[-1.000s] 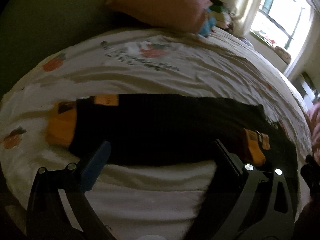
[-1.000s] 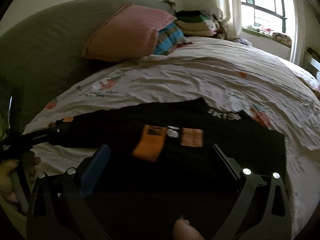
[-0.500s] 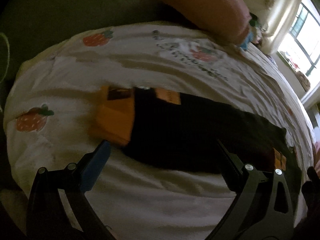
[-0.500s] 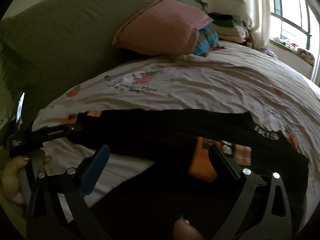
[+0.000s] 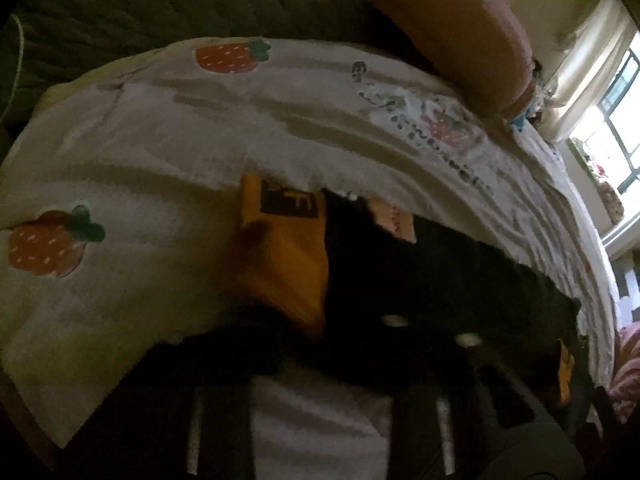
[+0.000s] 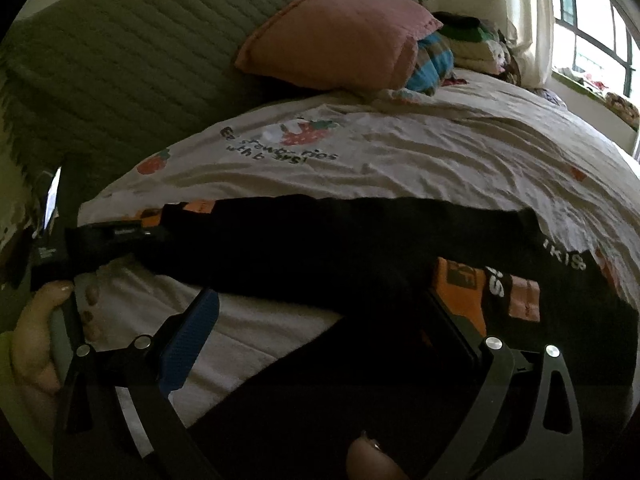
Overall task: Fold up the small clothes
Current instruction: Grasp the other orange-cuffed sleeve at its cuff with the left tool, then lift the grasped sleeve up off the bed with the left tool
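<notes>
A black garment [image 6: 320, 248] with orange patches lies stretched across the strawberry-print sheet [image 6: 420, 152] of a bed, its long side running left to right in the right wrist view. One orange cuff [image 5: 284, 264] sits at the end nearest the green headboard [image 6: 120, 64]; another orange patch [image 6: 460, 292] shows at the opposite end, beside white lettering on the black cloth.

The left claw [image 6: 160, 234] reaches in at the cuff end. Its jaws are closing and nearly together, and in the left wrist view the dark fabric bunches right at the tips, though the picture is too dim and blurred to show the pads pressing on it. A hand [image 6: 36, 328] grips that tool's handle at the left edge of the right wrist view.

The right claw [image 6: 324, 316] stands wide, blue pad [image 6: 188, 340] on one side and a dark finger [image 6: 452, 328] on the other, hovering over a fold of the garment near the orange patch, with nothing clamped.

A pink pillow [image 6: 340, 52] leans against the headboard, with folded clothes [image 6: 472, 44] stacked beyond it near the window [image 6: 592, 32]
</notes>
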The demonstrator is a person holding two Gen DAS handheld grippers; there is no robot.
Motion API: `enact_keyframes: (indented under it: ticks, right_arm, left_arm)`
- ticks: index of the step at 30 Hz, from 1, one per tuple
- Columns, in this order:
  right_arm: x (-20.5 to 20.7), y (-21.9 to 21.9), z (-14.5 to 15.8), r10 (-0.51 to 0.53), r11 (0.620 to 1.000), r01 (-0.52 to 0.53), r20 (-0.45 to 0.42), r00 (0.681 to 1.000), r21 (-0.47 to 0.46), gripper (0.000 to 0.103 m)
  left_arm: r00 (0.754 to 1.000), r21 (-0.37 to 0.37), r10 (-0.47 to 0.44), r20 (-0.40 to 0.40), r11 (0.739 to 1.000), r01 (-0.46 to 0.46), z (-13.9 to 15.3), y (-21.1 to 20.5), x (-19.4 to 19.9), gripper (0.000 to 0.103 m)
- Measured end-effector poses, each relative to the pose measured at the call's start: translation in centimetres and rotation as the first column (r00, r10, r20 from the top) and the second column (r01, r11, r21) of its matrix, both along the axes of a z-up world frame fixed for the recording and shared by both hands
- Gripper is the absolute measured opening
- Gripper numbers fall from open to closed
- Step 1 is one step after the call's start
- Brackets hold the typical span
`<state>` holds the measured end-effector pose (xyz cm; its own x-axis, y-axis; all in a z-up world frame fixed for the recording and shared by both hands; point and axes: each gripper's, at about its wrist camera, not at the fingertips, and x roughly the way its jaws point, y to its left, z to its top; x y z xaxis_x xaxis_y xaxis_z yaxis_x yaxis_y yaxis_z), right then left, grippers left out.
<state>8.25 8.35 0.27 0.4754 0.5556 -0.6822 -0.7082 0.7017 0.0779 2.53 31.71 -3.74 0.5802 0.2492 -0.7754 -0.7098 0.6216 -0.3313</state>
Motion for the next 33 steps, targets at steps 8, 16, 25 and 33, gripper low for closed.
enact_keyframes:
  ticks: [8,16,25,33]
  right_arm:
    - [1.5,-4.0,0.4,-0.087,0.995,0.088,-0.022,0.996,0.047,0.098]
    - [2.3,-9.6,1.6,-0.195,0.975,0.196,-0.028,0.980,0.100,0.098]
    - [3.0,-16.2,2.4,-0.301,0.941,0.304,-0.046,0.953,0.148,0.098]
    - [3.4,-21.4,3.0,-0.384,0.901,0.388,-0.057,0.921,0.195,0.098]
  left_arm:
    - [0.993,0.065,-0.066,0.099,0.996,0.060,3.7,-2.1,-0.2,0.007]
    - [0.973,0.125,-0.152,0.176,0.983,0.131,9.0,-5.4,1.1,0.006]
    - [0.931,0.201,-0.280,0.233,0.951,0.235,14.2,-10.7,3.2,0.005]
    - [0.894,0.275,-0.386,0.226,0.906,0.321,16.9,-15.2,6.0,0.005]
